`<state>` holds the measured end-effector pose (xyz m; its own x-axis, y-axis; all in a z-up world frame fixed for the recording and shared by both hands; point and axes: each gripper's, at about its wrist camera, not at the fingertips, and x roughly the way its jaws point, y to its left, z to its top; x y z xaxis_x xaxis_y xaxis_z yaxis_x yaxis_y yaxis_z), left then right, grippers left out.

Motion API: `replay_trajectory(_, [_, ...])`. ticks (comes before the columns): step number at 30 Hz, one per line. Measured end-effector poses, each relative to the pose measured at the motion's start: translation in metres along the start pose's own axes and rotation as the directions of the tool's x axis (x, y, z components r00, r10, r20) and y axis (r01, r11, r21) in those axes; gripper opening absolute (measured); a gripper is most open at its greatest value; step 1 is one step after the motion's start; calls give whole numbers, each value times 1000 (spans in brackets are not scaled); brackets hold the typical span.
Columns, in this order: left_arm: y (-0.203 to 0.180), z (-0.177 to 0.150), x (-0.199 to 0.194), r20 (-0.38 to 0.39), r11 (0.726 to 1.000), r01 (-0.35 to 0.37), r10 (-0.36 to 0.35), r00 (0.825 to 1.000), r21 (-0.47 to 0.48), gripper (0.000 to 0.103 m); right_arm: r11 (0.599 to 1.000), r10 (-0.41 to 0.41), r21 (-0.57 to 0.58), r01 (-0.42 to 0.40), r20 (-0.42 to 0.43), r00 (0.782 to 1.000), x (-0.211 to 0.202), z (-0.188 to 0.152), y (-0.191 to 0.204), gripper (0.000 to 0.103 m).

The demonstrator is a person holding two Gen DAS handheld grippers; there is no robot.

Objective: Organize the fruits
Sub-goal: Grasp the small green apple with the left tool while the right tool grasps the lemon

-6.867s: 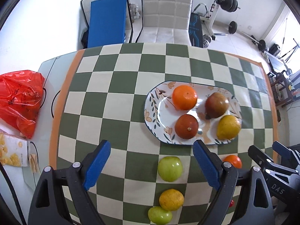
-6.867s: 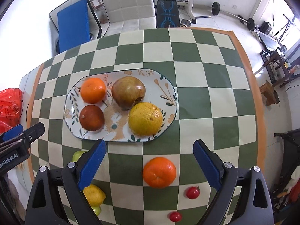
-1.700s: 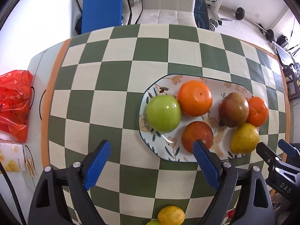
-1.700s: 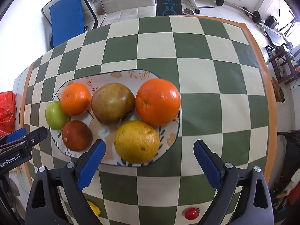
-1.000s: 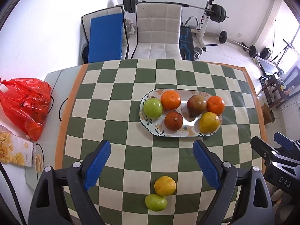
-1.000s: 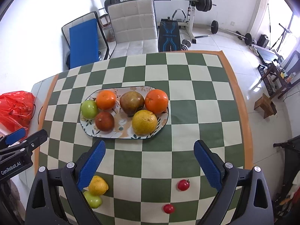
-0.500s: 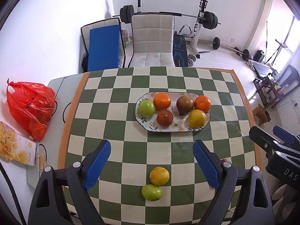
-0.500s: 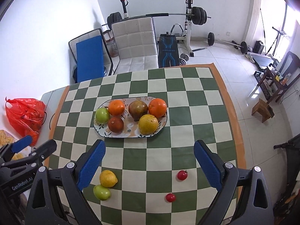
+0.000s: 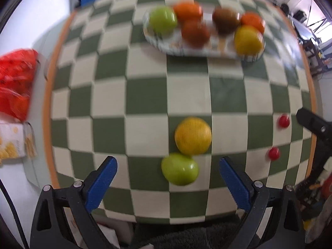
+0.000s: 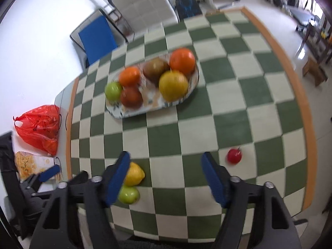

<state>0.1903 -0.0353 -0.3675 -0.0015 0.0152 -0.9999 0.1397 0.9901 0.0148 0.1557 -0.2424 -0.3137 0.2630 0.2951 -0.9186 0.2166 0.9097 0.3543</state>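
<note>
Left wrist view: the left gripper (image 9: 166, 176) gapes wide and empty over a green apple (image 9: 179, 171) touching a yellow citrus (image 9: 193, 136). At twelve o'clock, the plate (image 9: 186, 50) holds six fruits; two small red fruits (image 9: 283, 121) at three o'clock also wait. The right gripper (image 10: 166, 174) is wide, empty.

Red bag (image 10: 38, 127) (snack box (image 10: 33, 162) beside it), two chairs (image 10: 143, 7).

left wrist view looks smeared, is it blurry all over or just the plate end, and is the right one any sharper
Left wrist view: motion blur is worst at the far end, smearing the plate; the near yellow fruit and green apple are softer but readable, and the left tool is crisp. Right wrist view: milder blur, though the plate and the right tool are soft. Both bend the checks fisheye-style.
</note>
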Motion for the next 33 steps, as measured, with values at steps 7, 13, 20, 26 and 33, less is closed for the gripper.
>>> replay_trajectory(7, [-13, -11, 64, -152, 999, 52, -50, 987, 12, 100, 999, 16, 31, -12, -118, 993, 51, -16, -13, 70])
replay_trajectory(13, [-16, -19, 75, -163, 997, 72, -68, 984, 19, 60, 999, 21, 43, -14, -160, 987, 69, -15, -10, 70])
replay_trajectory(20, [35, -29, 66, -117, 991, 59, -73, 990, -124, 60, 999, 47, -7, -49, -210, 976, 85, -13, 16, 70])
replay_trajectory(26, [73, -41, 79, -134, 947, 142, -187, 973, -289, 61, 991, 83, -73, -109, -300, 950, 132, -14, 63, 70])
replay_trajectory(33, [74, -54, 83, -141, 928, 178, -234, 962, -328, 61, 986, 48, -128, -105, -386, 921, 180, -24, 89, 61])
